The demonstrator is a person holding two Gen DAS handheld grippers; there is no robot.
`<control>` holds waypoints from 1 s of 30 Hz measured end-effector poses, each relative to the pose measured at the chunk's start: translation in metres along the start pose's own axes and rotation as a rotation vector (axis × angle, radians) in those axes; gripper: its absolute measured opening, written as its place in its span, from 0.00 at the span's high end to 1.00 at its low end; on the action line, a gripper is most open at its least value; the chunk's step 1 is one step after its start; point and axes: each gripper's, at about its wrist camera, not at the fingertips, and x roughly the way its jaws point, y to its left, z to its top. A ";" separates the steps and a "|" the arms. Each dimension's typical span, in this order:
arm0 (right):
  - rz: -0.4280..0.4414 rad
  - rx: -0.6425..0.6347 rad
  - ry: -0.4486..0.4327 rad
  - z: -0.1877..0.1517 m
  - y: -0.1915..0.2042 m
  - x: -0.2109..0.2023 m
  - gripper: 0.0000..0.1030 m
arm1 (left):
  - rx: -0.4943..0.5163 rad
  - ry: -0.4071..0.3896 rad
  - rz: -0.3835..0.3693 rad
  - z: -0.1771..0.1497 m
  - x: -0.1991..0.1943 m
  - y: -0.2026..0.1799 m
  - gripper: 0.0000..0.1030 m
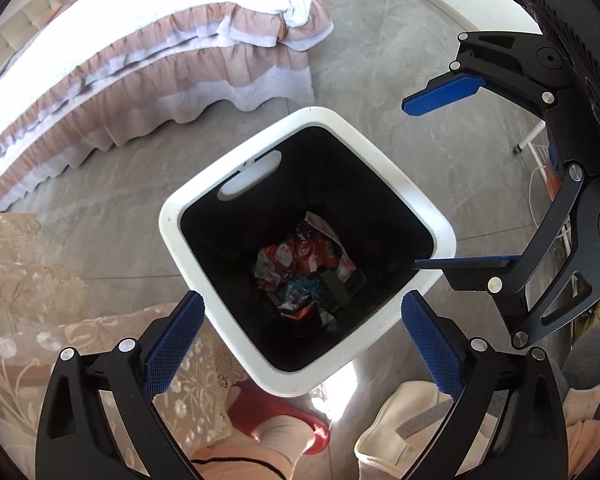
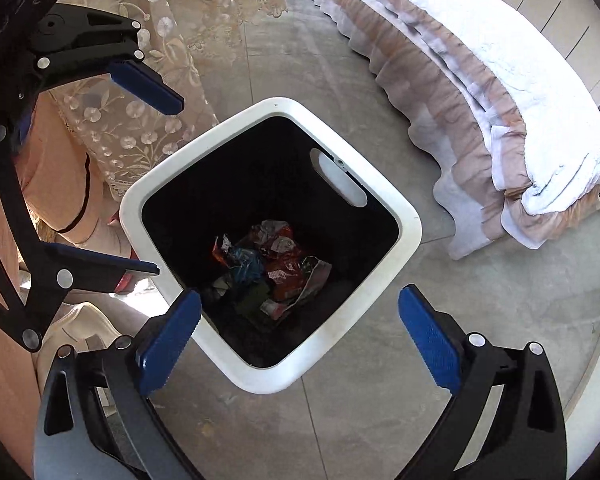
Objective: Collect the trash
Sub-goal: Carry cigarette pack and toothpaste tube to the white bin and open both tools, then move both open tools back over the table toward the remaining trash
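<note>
One bed (image 1: 148,52) with a white quilt and ruffled pink-and-white skirts fills the far side of the grey tiled floor (image 1: 380,92), and one lace-patterned cloth (image 1: 24,280) hangs beside the person's legs. One white trash bin (image 1: 168,220) stands upright on the floor between them, its squarish mouth facing straight up toward both cameras and seen corner-on like a diamond; one oval handle slot (image 1: 250,176) is cut in the wall nearest the bed. At the bottom of its black interior lies one loose heap of crumpled wrappers (image 1: 304,264), red, white and blue, too tangled to count; the heap runs roughly along the bin's diagonal. Two claws hover above the bin, one on each side. The left claw (image 1: 302,354) has its two blue pads spread wide apart with nothing between them, framing the bin's near corner. The right claw (image 2: 300,338) is likewise spread wide and holds nothing. One red slipper (image 1: 276,416) shows on the person's foot below the bin.
</note>
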 end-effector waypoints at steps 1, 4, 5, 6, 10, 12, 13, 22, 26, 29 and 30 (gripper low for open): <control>-0.002 0.004 -0.012 0.002 0.000 -0.005 0.04 | -0.003 -0.008 0.007 -0.001 -0.004 0.000 0.06; -0.009 0.010 -0.047 0.007 0.002 -0.018 0.04 | -0.014 -0.036 0.029 -0.003 -0.020 0.002 0.06; -0.011 0.011 -0.065 0.009 0.003 -0.025 0.04 | -0.022 -0.049 0.033 -0.003 -0.026 0.003 0.06; -0.025 0.004 -0.082 0.012 0.005 -0.032 0.04 | -0.034 -0.062 0.040 -0.004 -0.033 0.004 0.06; -0.029 -0.008 -0.119 0.020 0.010 -0.051 0.05 | -0.060 -0.114 0.098 -0.012 -0.062 0.003 0.06; -0.034 -0.019 -0.151 0.025 0.014 -0.064 0.04 | -0.075 -0.133 0.134 -0.016 -0.078 0.003 0.06; -0.038 -0.022 -0.164 0.027 0.016 -0.069 0.04 | -0.083 -0.147 0.152 -0.018 -0.087 0.003 0.06; -0.034 -0.038 -0.328 0.054 0.039 -0.124 0.05 | -0.203 -0.273 0.258 -0.041 -0.161 0.018 0.06; -0.035 -0.054 -0.395 0.071 0.056 -0.145 0.04 | -0.306 -0.315 0.307 -0.062 -0.193 0.035 0.06; -0.040 -0.062 -0.432 0.087 0.073 -0.157 0.04 | -0.381 -0.346 0.365 -0.082 -0.218 0.049 0.06; -0.037 -0.073 -0.451 0.094 0.082 -0.162 0.04 | -0.408 -0.357 0.380 -0.089 -0.226 0.054 0.06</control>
